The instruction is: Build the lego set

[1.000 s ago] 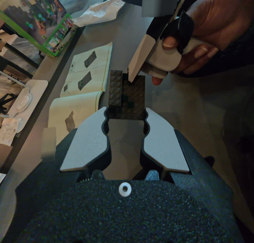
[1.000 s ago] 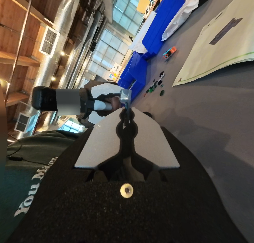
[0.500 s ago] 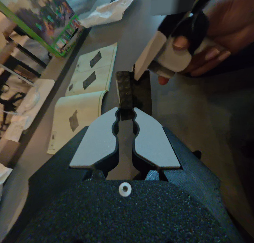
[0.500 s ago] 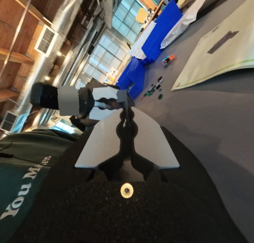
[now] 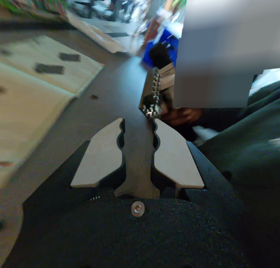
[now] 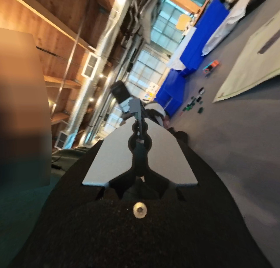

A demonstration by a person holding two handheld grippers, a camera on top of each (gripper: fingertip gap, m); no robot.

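1. The right claw (image 6: 140,122) is clenched on the thin edge of a dark plate of studded bricks (image 6: 137,109) and holds it up off the table (image 6: 242,124), edge-on to its own camera.
2. The left claw (image 5: 138,121) is released, with nothing between its fingers and a clear gap showing the table (image 5: 121,82) through it.
3. The key relation: in the left wrist view the plate (image 5: 153,97) hangs just ahead of the left claw and a little to its right, almost touching the right fingertip. Its long axis runs away from the claw and upward, with the studded face turned sideways.
4. My judgement is that the left claw is the nearer free tool and would have to shift right and line up with that long edge to take or steady the plate.
5. Only the left wrist view shows the studs and the hand (image 5: 181,115) behind the plate.
6. Only the right wrist view shows the grip itself, plus loose small pieces (image 6: 195,103) lying farther along the table beside the open booklet (image 6: 250,72).
7. The booklet (image 5: 37,86) fills the table's left side in the left wrist view, which is blurred.
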